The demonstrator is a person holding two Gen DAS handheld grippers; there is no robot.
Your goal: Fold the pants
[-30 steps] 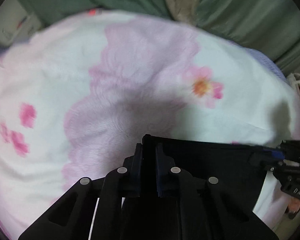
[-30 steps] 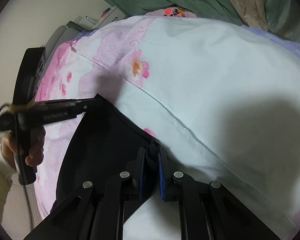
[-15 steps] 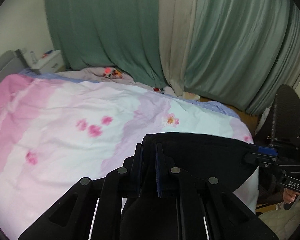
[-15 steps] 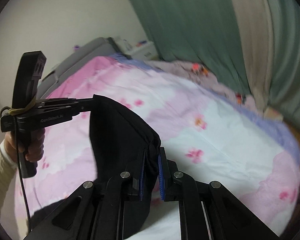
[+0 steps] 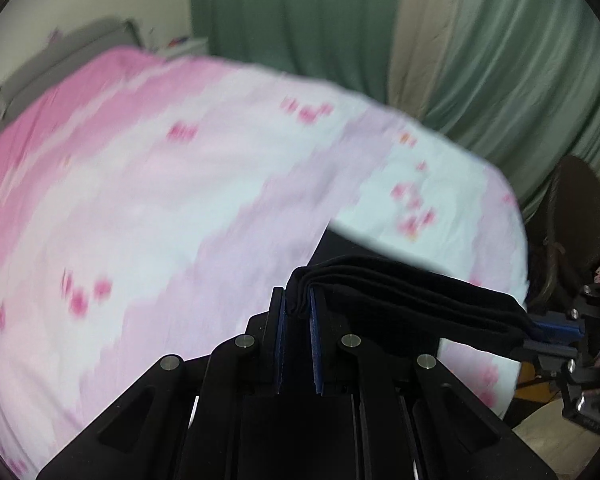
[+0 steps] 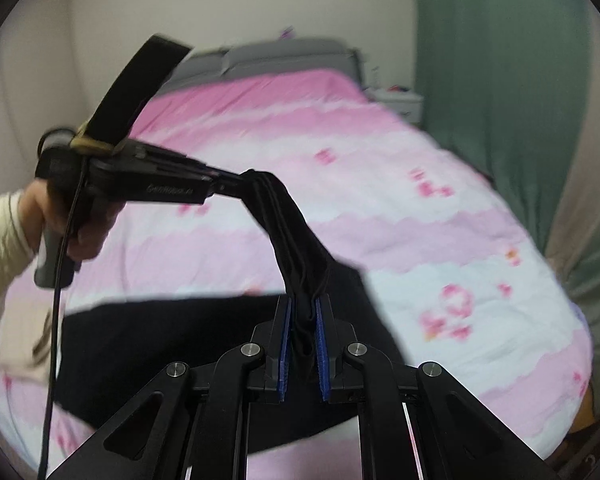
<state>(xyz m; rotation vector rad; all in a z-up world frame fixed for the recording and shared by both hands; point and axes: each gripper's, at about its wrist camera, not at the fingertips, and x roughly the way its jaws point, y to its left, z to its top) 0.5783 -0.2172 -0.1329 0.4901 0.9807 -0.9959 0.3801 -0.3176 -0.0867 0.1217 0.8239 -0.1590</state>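
Black pants (image 6: 288,236) held up above the bed (image 6: 420,216), stretched between both grippers. Right gripper (image 6: 303,320): blue-padded jaws pinching a bunched layered edge of the pants, fabric filling the gap. Left gripper (image 5: 297,312): jaws also clamped on several stacked folds of the same edge. In the left wrist view the gripped edge runs from the left gripper rightward and slightly down to the right gripper (image 5: 556,330) at the frame's right. In the right wrist view it runs from the near jaws up-left to the left gripper (image 6: 236,178), held by the hand (image 6: 80,220). Rest of the pants hangs below, draping near-left over the pink floral bedcover (image 5: 180,200). Green curtains (image 5: 520,60) behind the far side. Frames motion-blurred.
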